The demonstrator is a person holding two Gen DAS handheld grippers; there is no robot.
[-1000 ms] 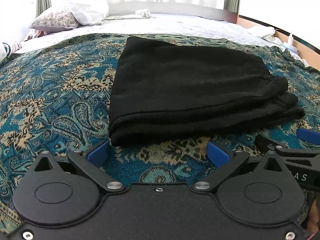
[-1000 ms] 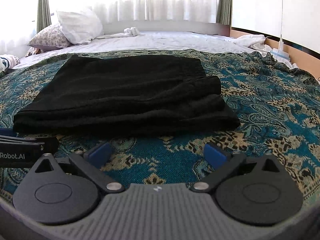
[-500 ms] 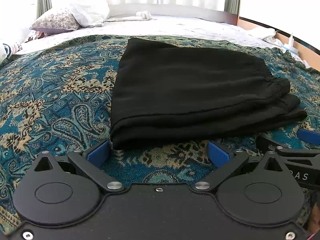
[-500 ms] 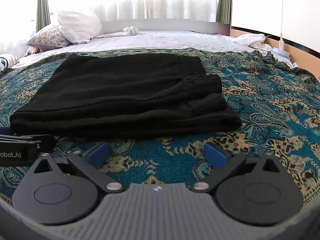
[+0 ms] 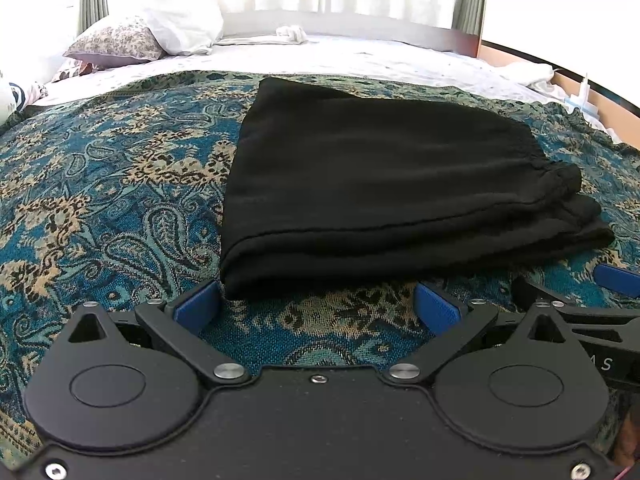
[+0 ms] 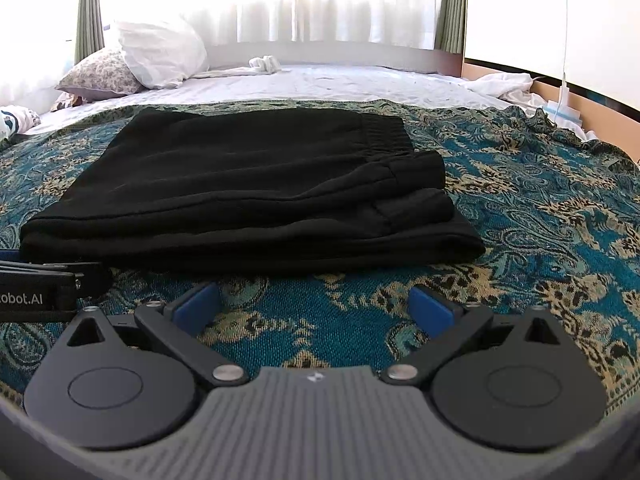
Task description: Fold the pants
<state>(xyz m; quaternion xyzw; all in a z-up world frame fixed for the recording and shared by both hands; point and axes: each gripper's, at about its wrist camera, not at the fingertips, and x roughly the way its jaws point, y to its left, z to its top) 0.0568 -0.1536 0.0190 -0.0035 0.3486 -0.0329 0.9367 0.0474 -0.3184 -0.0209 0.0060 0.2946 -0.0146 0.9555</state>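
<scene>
Pants (image 5: 384,184) lie dead ahead of both claws, on the patterned bedspread (image 5: 100,200) of the bed: black, stacked in several layers, long axis running left-right across both views. Elastic waistband end sits at the stack's right, folded edge at its left.

Left claw (image 5: 316,308): jaws wide apart, holding nothing. Its left blue pad (image 5: 196,306) sits just beside the near-left corner of the pants, possibly grazing it; can't tell contact for sure. Right pad is over bare bedspread, short of the pants' near edge.

Right claw (image 6: 314,306): also wide apart and empty, both pads over bedspread, a clear strip of fabric pattern between them and the pants' near edge (image 6: 280,264). It faces the middle-to-right part of the stack.

The two claws sit side by side; each shows at the edge of the other's view.

Judgement: stack looks compact and squared, so folding is at or near done. If one more fold is wanted, the left claw is nearer, already at the corner; the right needs a short push forward to reach the edge.
</scene>
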